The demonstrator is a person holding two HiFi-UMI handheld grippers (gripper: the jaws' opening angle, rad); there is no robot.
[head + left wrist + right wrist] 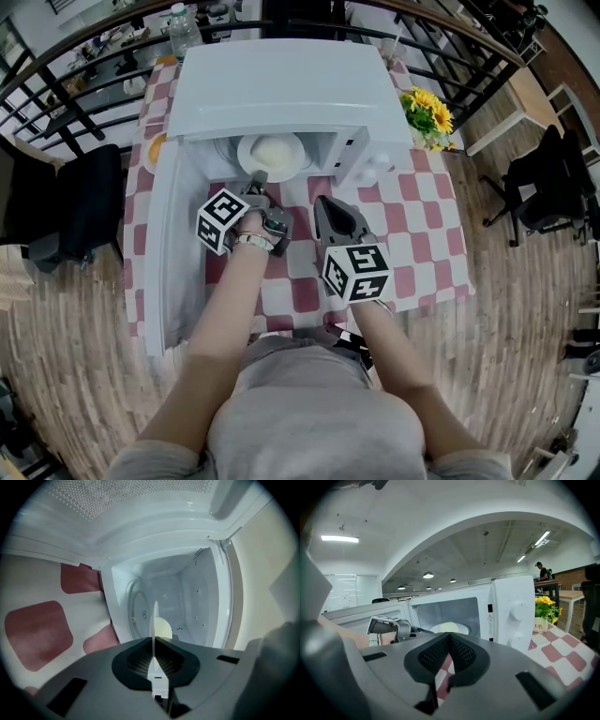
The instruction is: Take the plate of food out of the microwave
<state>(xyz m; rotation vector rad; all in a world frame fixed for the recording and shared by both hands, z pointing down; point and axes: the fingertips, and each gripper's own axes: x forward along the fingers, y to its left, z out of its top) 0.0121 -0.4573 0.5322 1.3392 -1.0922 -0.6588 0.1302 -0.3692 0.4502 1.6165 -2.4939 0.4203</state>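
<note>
Left gripper (260, 178): jaws clamped on plate (272, 153) rim, likely to draw it from open microwave (281, 89) | right gripper (324, 202): jaws together, empty, held clear above bench (412, 225)

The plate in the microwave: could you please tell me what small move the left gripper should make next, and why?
Probably pull the left gripper straight back, keeping the plate level. Its jaws are shut on the plate's near rim, while the plate and food sit inside the open microwave.
</note>
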